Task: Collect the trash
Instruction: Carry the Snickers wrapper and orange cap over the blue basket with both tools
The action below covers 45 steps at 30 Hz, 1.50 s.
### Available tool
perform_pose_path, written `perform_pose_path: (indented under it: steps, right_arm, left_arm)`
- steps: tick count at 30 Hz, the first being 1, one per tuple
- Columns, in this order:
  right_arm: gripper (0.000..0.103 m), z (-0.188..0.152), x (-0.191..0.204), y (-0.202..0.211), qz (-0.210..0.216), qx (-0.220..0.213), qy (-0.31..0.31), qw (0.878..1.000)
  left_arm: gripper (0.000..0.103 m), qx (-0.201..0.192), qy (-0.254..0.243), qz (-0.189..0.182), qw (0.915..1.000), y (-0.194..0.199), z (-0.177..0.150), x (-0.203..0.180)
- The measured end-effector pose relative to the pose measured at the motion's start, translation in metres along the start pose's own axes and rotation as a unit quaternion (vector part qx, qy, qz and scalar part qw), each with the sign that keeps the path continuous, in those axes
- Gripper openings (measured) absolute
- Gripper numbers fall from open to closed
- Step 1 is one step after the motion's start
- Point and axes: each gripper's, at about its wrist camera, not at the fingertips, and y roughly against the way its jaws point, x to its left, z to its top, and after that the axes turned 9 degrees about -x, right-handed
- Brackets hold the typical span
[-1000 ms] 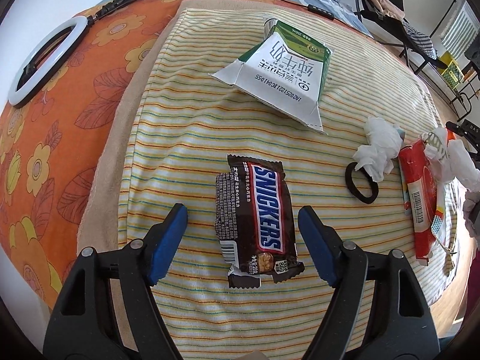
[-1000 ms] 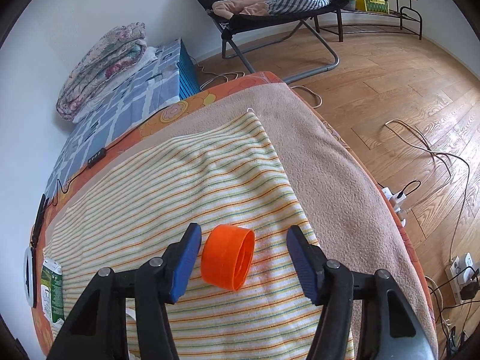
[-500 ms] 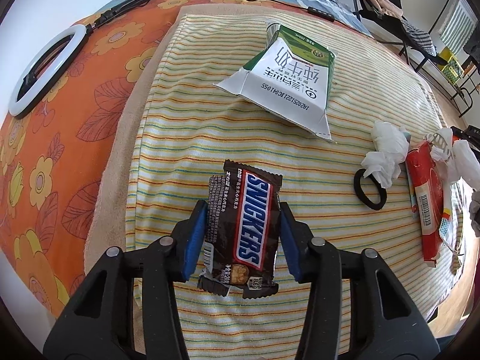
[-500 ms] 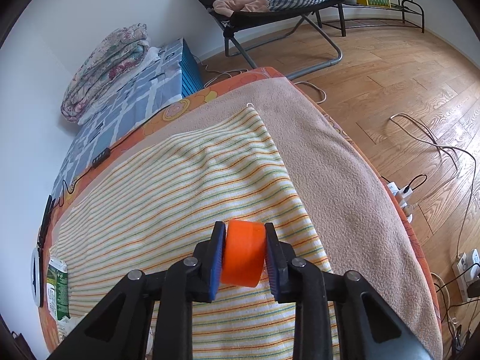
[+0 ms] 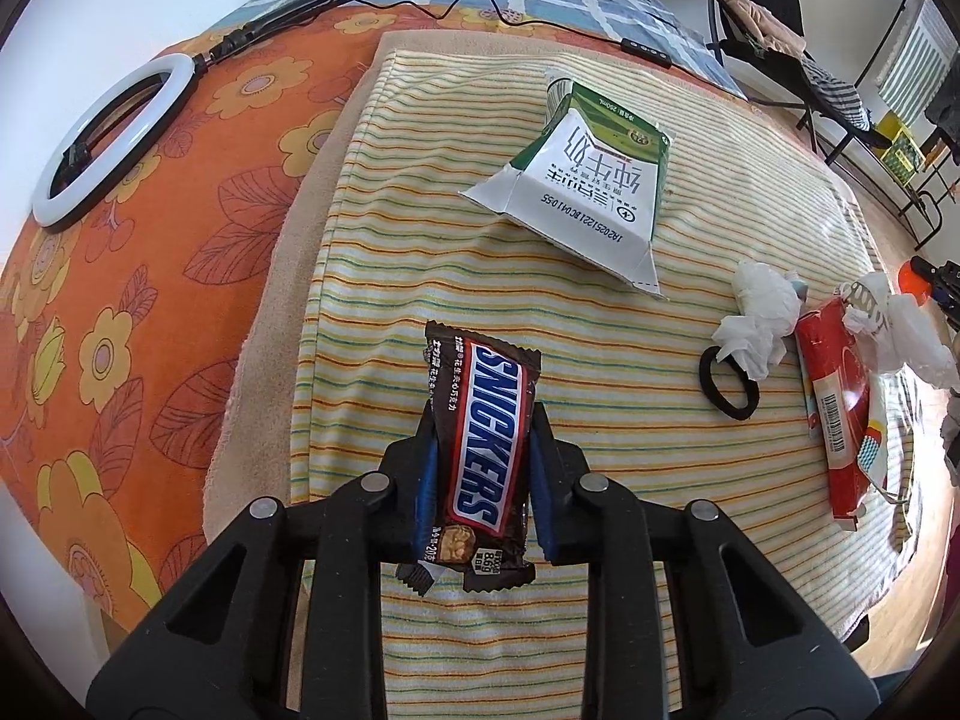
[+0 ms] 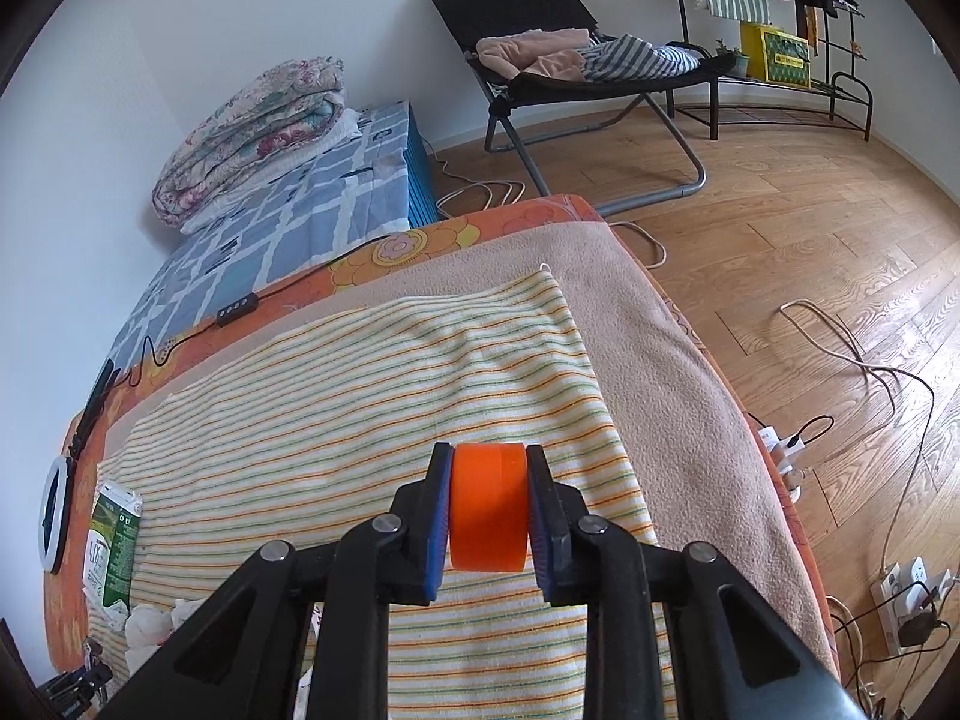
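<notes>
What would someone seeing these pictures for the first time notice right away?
Most likely the Snickers wrapper, pinched between the closing jaws of the left gripper over the striped towel. Next, the bright orange bottle cap clamped in the right gripper near the towel's edge. Beyond the wrapper lie a flattened green milk carton and crumpled white tissues.

A home bedroom: bed point(image 6: 660, 324), folded quilt point(image 6: 252, 132), folding lounge chair point(image 6: 540, 18).
</notes>
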Motion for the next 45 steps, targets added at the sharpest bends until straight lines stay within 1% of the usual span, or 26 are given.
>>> perform_pose_path:
  steps: [5,10,15,19,26,33,38,42,45]
  right_arm:
    - [0.022,0.001,0.011,0.031,0.016,-0.016,0.019,1.000]
    - [0.022,-0.003,0.023,0.070,0.042,-0.026,0.039,0.998]
    - [0.022,-0.015,0.037,0.110,0.069,-0.033,0.062,0.995]
    - [0.022,-0.031,0.046,0.136,0.087,-0.031,0.077,0.993]
    - [0.022,-0.074,0.066,0.181,0.137,-0.008,0.098,0.986]
    - [0.022,-0.128,0.080,0.215,0.178,0.030,0.126,0.975]
    - [0.022,-0.173,0.087,0.233,0.191,0.054,0.151,0.968]
    - [0.022,-0.210,0.090,0.239,0.203,0.089,0.159,0.962]
    - [0.022,-0.237,0.092,0.243,0.202,0.106,0.175,0.958]
  left_arm:
    - [0.025,-0.015,-0.006,-0.007,0.9998,0.021,0.000,-0.007]
    - [0.025,-0.040,-0.037,-0.014,0.9984,0.049,-0.006,-0.025]
    - [0.025,-0.055,-0.055,-0.030,0.9965,0.078,-0.021,-0.044]
    - [0.025,-0.056,-0.064,-0.048,0.9953,0.097,-0.036,-0.056]
    - [0.025,-0.054,-0.081,-0.076,0.9923,0.125,-0.072,-0.074]
    - [0.025,-0.035,-0.099,-0.102,0.9892,0.139,-0.113,-0.090]
    - [0.025,-0.019,-0.113,-0.112,0.9871,0.142,-0.142,-0.098]
    - [0.025,-0.003,-0.118,-0.117,0.9860,0.140,-0.163,-0.102]
    - [0.025,0.010,-0.122,-0.120,0.9851,0.137,-0.178,-0.104]
